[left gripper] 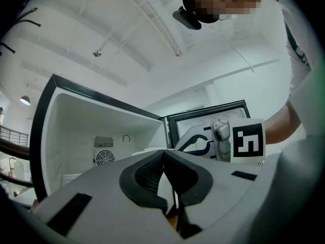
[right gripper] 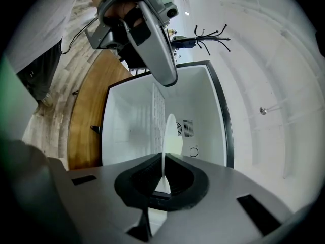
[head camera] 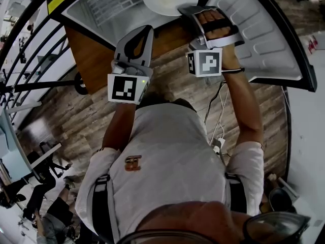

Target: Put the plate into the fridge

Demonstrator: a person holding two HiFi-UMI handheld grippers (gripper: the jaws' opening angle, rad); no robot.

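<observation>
Right gripper view: right gripper (right gripper: 163, 176) clamped on the rim of the plate (right gripper: 170, 128), which stands edge-on just ahead, reaching into the open fridge (right gripper: 127, 126) — likely for sliding onto a shelf. Spare: left gripper (left gripper: 163, 161) — jaws pressed together on nothing, held back alongside, presumably out of the way.

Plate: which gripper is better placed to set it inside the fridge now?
Right. The right gripper is shut on the rim of the plate, which is already at the mouth of the open fridge. The left gripper is shut on nothing and sits farther back.
</observation>
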